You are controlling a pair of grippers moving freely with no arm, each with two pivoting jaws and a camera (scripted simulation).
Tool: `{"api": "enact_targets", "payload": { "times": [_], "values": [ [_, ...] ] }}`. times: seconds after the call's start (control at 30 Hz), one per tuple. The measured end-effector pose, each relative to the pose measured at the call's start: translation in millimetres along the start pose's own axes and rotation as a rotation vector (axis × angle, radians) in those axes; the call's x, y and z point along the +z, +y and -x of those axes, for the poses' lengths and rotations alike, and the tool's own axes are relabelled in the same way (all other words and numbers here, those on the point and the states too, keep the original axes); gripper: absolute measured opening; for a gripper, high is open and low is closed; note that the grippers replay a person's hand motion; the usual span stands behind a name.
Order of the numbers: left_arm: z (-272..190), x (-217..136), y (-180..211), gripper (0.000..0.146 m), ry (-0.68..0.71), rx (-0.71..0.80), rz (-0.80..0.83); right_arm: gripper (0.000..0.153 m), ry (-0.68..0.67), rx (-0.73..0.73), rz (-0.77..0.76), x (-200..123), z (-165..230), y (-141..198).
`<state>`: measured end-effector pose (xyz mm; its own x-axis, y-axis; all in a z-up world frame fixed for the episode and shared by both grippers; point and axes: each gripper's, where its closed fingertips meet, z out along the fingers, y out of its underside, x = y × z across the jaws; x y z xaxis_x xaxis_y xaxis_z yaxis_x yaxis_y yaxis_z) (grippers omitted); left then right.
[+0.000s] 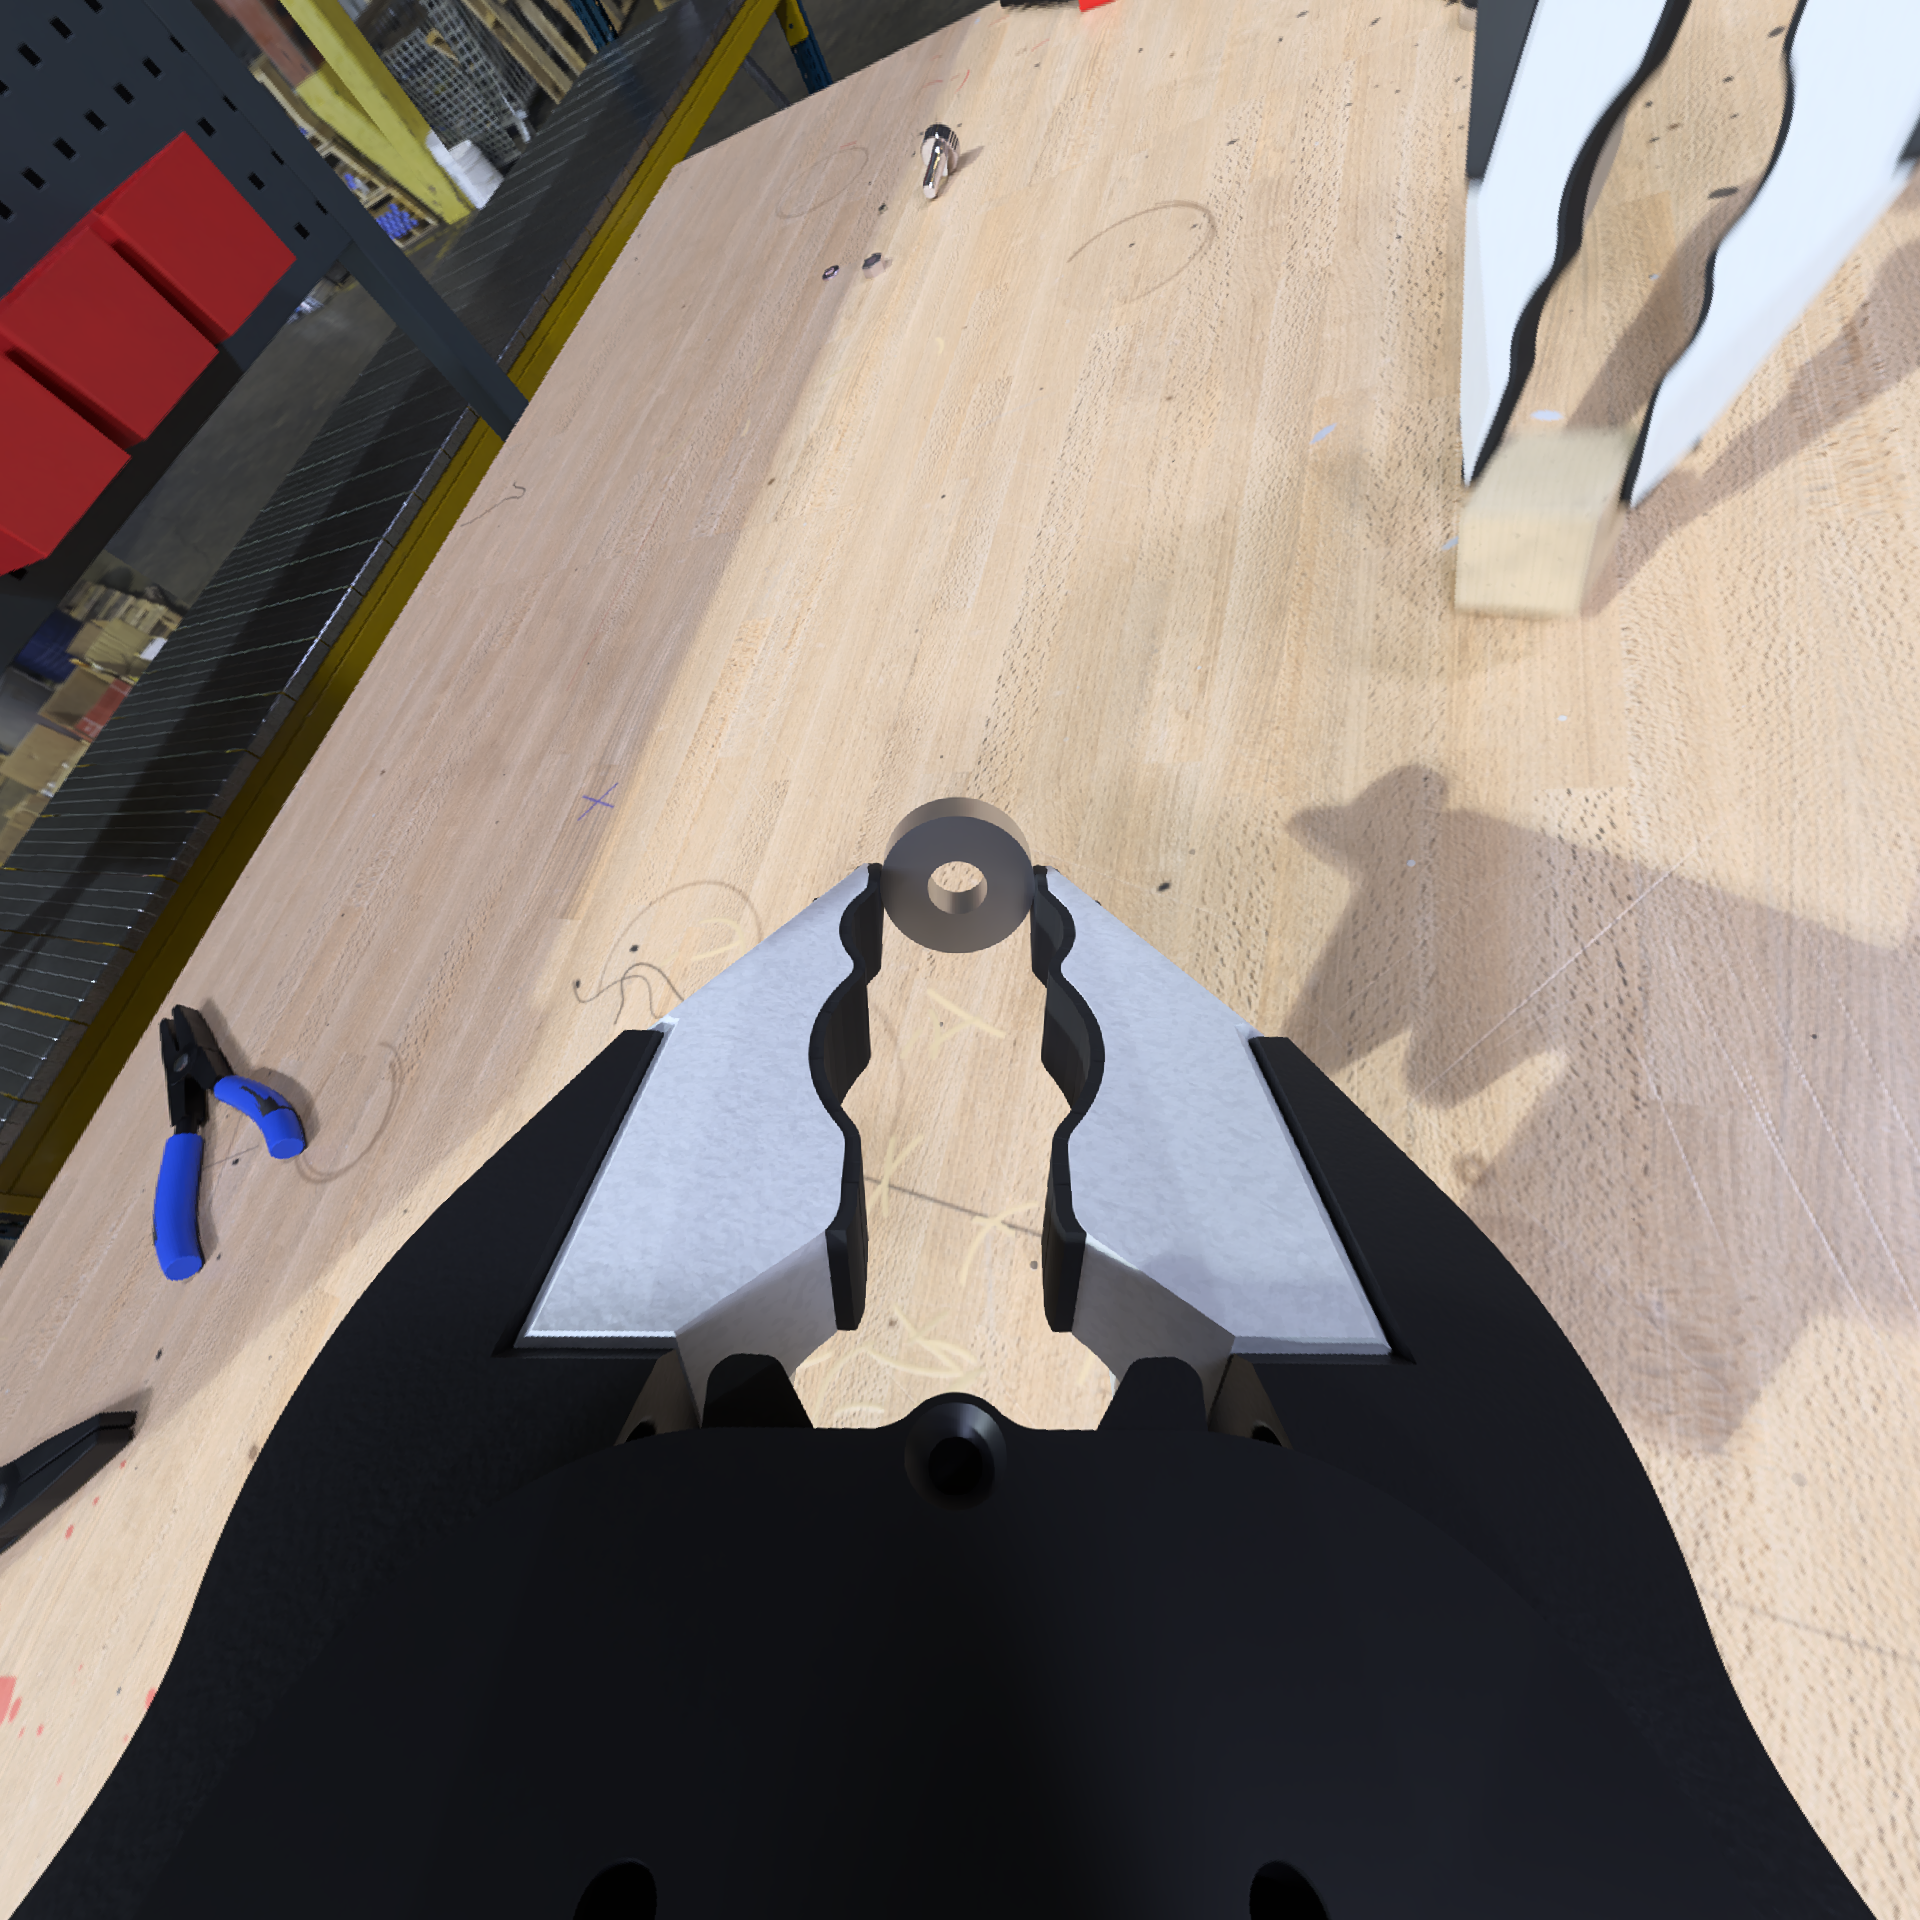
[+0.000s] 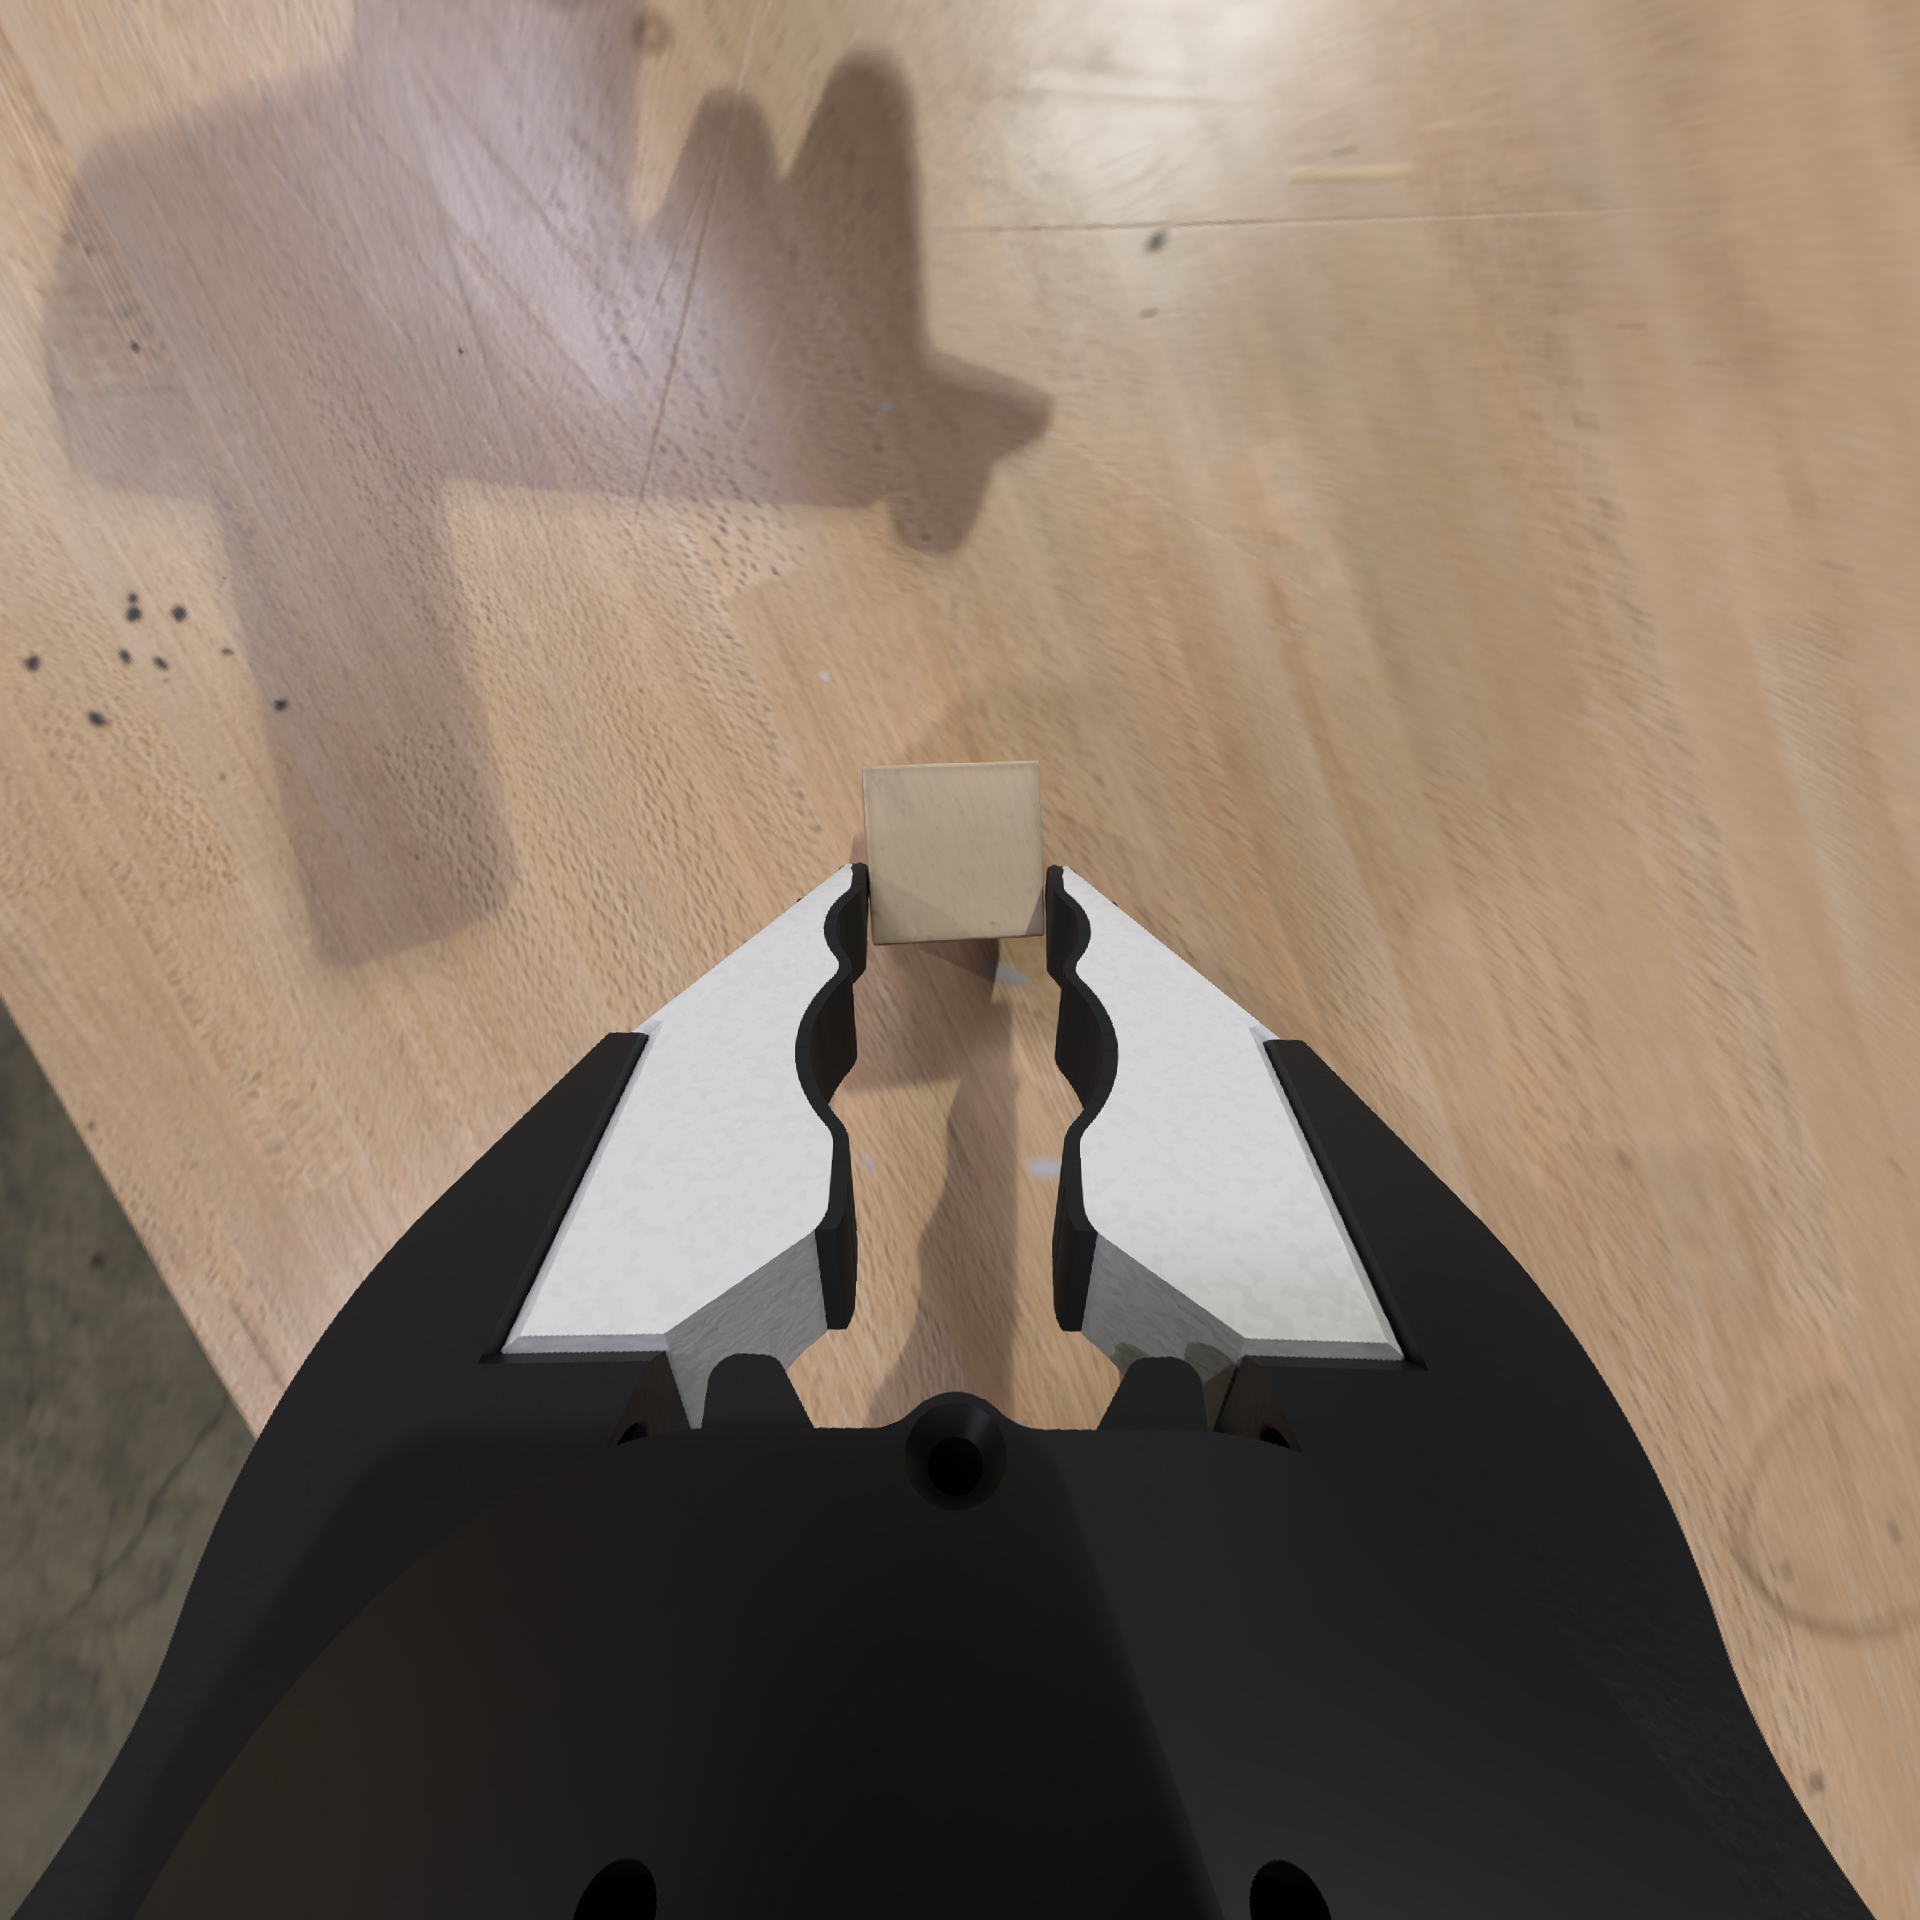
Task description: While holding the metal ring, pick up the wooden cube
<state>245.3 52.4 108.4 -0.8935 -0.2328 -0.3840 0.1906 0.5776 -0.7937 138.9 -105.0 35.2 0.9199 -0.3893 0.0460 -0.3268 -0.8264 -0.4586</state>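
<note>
The metal ring stands on edge between the tips of the left gripper, its flat face and bore turned back toward the camera, its axis running along the fingers. That gripper pinches the ring, tilted down over the bench. Ahead and to its right, the right gripper points steeply down at the bench, clamping the wooden cube at its fingertips, one square face toward the camera, edges square to the fingers. Blue-handled pliers lie far left
</note>
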Motion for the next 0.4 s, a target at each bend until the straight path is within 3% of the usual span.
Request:
{"api": "enact_targets", "payload": {
  "times": [0.1,0.2,0.4],
  "values": [
    [0,-1,0,0.028,-0.002,0.001,-0.002,0.034,0.097,0.069,-0.076,-43,-21,13],
    [-1,-2,-2,0.028,0.001,0.004,-0.007,0.034,0.202,0.122,-0.05,-75,-40,41],
    [-4,1,-2,0.028,0.003,0.019,0.003,0.034,0.186,0.084,0.026,-59,-43,62]
  ]
}}
